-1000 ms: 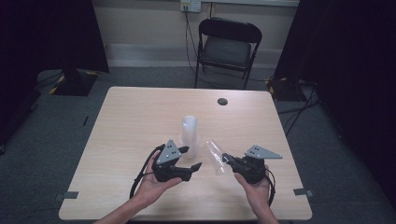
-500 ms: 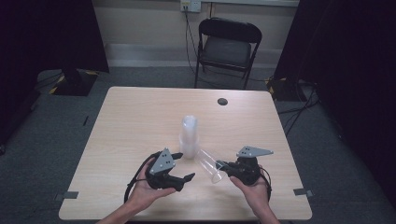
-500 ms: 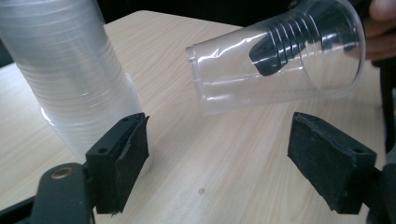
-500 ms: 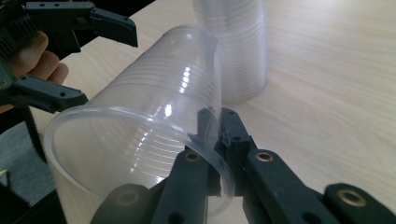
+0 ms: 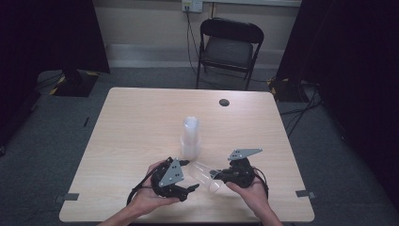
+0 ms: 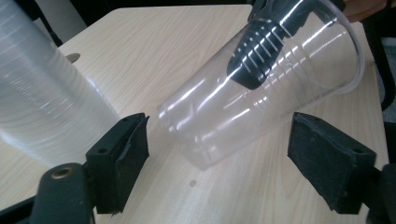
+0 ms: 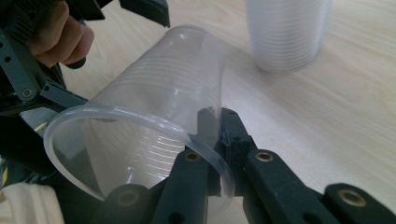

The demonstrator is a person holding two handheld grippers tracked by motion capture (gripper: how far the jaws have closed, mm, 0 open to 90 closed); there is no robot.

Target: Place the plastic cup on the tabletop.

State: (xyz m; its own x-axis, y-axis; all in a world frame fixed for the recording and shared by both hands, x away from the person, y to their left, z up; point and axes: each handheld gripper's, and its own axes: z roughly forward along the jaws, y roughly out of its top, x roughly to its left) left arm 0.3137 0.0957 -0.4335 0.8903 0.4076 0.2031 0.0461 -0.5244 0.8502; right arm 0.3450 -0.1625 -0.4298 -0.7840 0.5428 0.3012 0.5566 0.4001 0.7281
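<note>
Clear cup (image 5: 205, 175) pinched by its wall just in front of the cup stack (image 5: 190, 137).

The right gripper (image 7: 217, 135) clamps the wall at the rim, one jaw blurred behind plastic; the left gripper (image 6: 217, 154), jaws just spread wide, flanks the cup's base untouched.

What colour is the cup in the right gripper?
The cup is clear, uncoloured plastic with fine ribbing around its wall; the right gripper view shows it best.

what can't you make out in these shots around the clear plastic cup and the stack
- Tall stack of clear plastic cups: top cut off by the left gripper view's edge; cup count blurred.
- Single clear plastic cup: whether its base touches the table, unclear.
- Small dark round thing near the table's far edge: too small in the high view to identify.
</note>
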